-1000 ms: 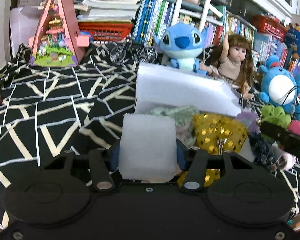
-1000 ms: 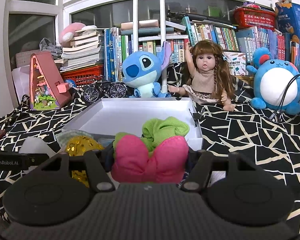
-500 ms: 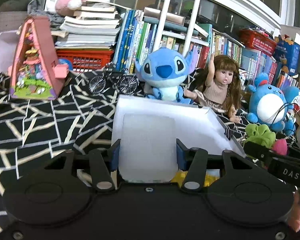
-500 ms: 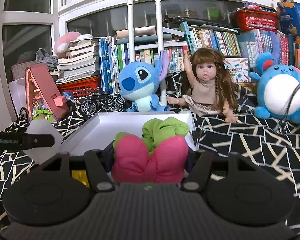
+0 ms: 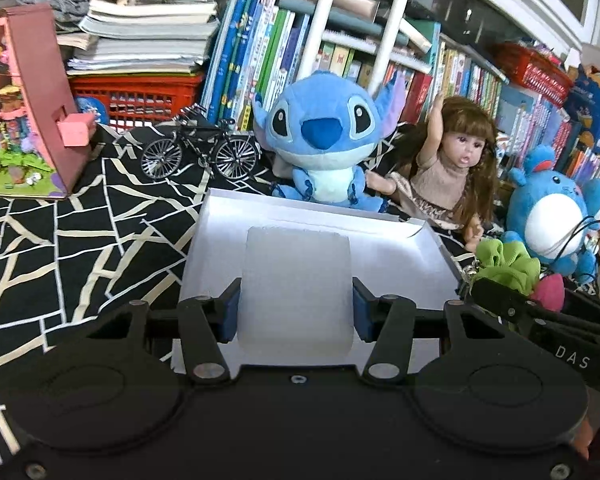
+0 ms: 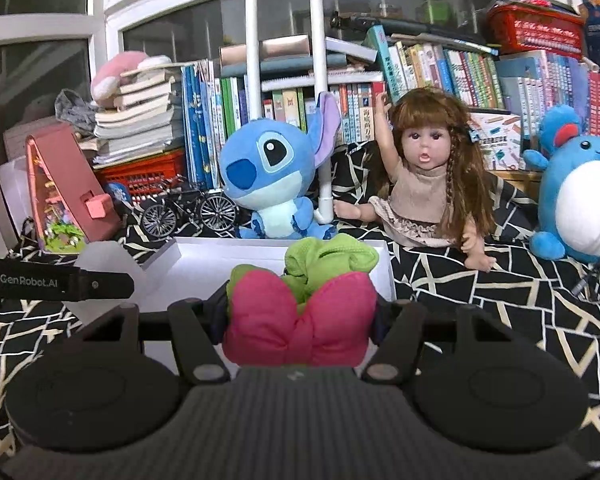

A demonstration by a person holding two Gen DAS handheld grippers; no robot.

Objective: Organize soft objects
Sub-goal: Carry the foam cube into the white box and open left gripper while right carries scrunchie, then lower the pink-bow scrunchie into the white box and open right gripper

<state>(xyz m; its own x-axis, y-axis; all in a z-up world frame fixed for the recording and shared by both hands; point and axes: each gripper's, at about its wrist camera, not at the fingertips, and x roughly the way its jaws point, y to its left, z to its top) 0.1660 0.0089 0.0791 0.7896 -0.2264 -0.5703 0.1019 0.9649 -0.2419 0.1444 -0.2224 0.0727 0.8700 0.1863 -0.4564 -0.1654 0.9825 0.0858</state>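
Left gripper (image 5: 296,312) clamped on white foam block (image 5: 296,284), blue pads pressed to both its sides. Block upright between the fingers, seen over the white box (image 5: 420,248), near its front edge; cannot tell whether touching the box floor. Box lying open on black patterned surface (image 5: 80,240).

Right gripper (image 6: 300,316) clamped on pink-and-green plush (image 6: 300,320): pink bow-shaped part squeezed between the fingers, green part bulging forward past them. Plush seen over the right front corner of the box (image 6: 204,256). Same plush (image 5: 512,268) visible from the left wrist, just past the box's right wall.

Left gripper's finger (image 6: 60,282) seen at the box's left side, with the foam (image 6: 108,268) beside it.

Behind the box: blue plush (image 5: 324,144) touching or nearly touching the far wall, doll (image 5: 444,176) to its right, model bicycle (image 5: 200,152) to the left. Round blue-and-white plush (image 5: 552,224) well right of the box. Pink triangular toy house (image 5: 24,120) far left. Books (image 5: 260,60) in the back.
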